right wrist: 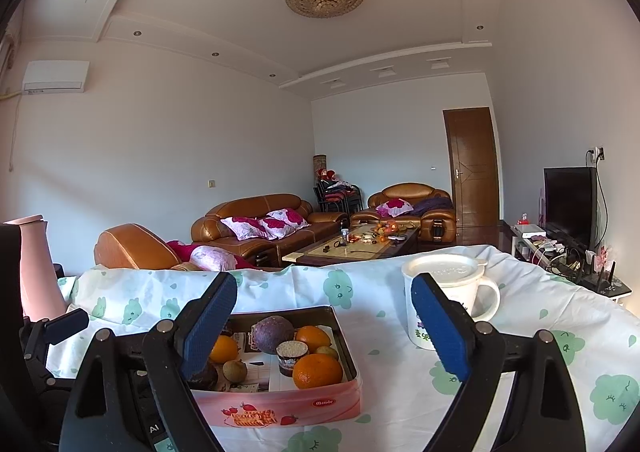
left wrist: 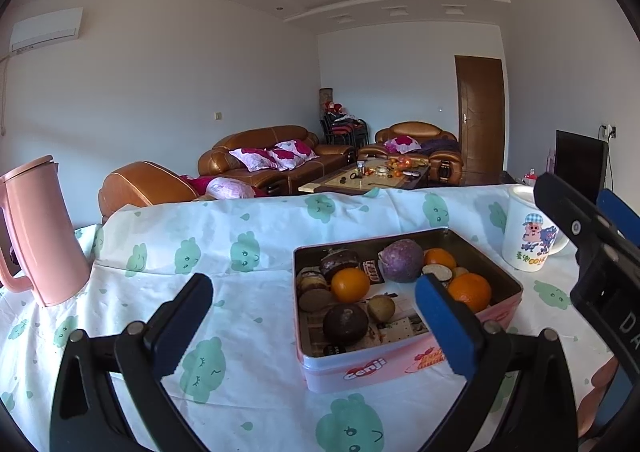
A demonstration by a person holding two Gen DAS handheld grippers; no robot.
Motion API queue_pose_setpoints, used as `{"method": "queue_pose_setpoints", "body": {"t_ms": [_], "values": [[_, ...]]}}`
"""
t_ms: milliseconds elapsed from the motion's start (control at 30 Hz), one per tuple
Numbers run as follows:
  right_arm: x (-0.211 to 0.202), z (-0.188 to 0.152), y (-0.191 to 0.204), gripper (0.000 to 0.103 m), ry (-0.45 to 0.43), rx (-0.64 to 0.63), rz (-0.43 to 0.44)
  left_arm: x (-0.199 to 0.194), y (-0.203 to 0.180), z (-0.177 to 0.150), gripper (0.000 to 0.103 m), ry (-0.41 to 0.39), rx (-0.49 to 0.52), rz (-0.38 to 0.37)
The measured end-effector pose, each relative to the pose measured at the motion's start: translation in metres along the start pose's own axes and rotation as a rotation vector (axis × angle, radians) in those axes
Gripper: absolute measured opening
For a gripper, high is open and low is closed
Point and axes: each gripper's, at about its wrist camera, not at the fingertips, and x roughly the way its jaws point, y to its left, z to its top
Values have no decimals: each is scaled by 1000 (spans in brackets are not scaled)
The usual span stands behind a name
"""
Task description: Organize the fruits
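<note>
A pink rectangular tin (left wrist: 404,366) stands on the table and holds oranges (left wrist: 350,284), a purple passion fruit (left wrist: 401,260), small brown fruits and dark round cakes. In the right wrist view the tin (right wrist: 280,404) shows the same oranges (right wrist: 317,370) and the passion fruit (right wrist: 273,333). My left gripper (left wrist: 316,304) is open and empty, just short of the tin's near left side. My right gripper (right wrist: 324,316) is open and empty, above the tin's near right part. The right gripper also shows at the left wrist view's right edge (left wrist: 588,236).
A pink jug (left wrist: 38,236) stands at the table's left. A white lidded mug (right wrist: 444,300) with a cartoon print stands right of the tin. A cloud-print cloth (left wrist: 240,252) covers the table. Sofas, a coffee table and a TV lie beyond.
</note>
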Motion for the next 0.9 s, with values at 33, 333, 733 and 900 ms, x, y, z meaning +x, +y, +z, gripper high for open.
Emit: {"method": "queue_pose_setpoints", "body": {"t_ms": [33, 333, 733, 900], "values": [[-1, -1, 0, 90, 0, 0, -1, 0, 0, 0, 103, -1, 0, 0], [-2, 0, 1, 90, -4, -9, 0, 0, 0, 0, 103, 0, -2, 1], [-2, 0, 1, 90, -3, -9, 0, 0, 2, 0, 103, 1, -4, 1], [-1, 0, 0, 90, -1, -8, -2, -1, 2, 0, 103, -1, -4, 2]]}}
